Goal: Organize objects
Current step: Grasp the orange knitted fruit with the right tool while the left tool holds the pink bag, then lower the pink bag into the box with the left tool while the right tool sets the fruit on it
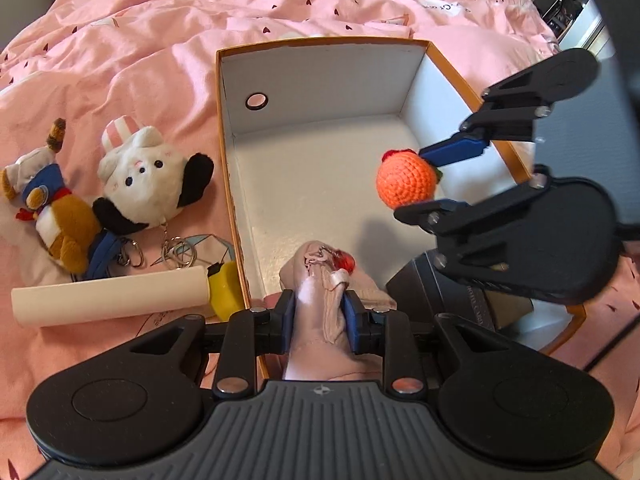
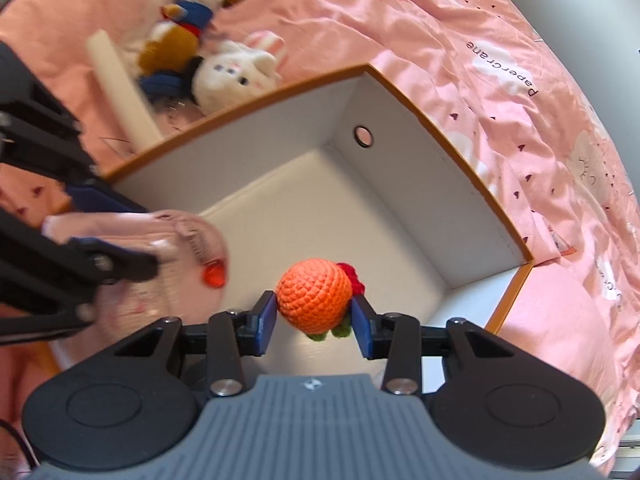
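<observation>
Left gripper (image 1: 319, 318) clamped on a pale pink pouch (image 1: 320, 300), right gripper (image 2: 315, 318) squeezing an orange crocheted ball (image 2: 314, 295), both over the open box (image 1: 320, 80), plush toys (image 1: 152, 176) beside it on pink bedding (image 1: 120, 40)

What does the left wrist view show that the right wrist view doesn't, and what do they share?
Only the left wrist view: keyrings beside the plush toys, a yellow item at the white tube's end. Only the right wrist view: the green crochet leaves under the orange crochet ball. Both: the box, the white cat plush, the left gripper on the pink cloth item, the right gripper on the ball.
</observation>
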The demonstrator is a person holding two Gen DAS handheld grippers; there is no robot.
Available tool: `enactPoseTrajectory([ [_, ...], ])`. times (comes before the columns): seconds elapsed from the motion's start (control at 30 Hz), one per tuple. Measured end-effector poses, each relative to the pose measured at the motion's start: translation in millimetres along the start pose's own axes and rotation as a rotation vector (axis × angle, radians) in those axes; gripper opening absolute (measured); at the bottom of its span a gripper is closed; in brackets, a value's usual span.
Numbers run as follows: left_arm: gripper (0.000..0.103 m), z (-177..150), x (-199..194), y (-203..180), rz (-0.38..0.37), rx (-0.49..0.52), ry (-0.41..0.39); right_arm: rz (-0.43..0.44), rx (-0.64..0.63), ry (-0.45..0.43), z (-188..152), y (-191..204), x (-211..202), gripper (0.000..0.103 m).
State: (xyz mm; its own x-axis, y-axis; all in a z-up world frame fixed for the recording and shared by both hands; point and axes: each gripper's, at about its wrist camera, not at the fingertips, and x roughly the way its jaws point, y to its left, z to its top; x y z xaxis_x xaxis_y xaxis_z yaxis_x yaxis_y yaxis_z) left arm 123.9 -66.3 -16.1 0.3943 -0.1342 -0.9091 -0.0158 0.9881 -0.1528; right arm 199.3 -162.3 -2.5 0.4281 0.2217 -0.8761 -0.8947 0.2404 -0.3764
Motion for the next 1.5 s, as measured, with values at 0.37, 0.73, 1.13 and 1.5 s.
enactPoseTrajectory([
  [0.37, 0.04, -9, -5, 5, -0.081, 0.048, 0.071, 0.107, 0.076, -0.039, -13, 13, -23, 0.042],
  [0.73, 0.041, -16, -36, 26, -0.178, 0.106, -0.004, 0.194, 0.03, -0.025, -11, 44, -14, 0.042],
  [1.13, 0.043, -7, -51, 46, -0.155, 0.054, -0.065, 0.169, 0.007, -0.023, 4, 49, -26, 0.042],
  [1.5, 0.044, -14, -15, 38, -0.04, 0.094, 0.065, 0.167, 0.029, 0.005, -3, 48, -24, 0.042],
])
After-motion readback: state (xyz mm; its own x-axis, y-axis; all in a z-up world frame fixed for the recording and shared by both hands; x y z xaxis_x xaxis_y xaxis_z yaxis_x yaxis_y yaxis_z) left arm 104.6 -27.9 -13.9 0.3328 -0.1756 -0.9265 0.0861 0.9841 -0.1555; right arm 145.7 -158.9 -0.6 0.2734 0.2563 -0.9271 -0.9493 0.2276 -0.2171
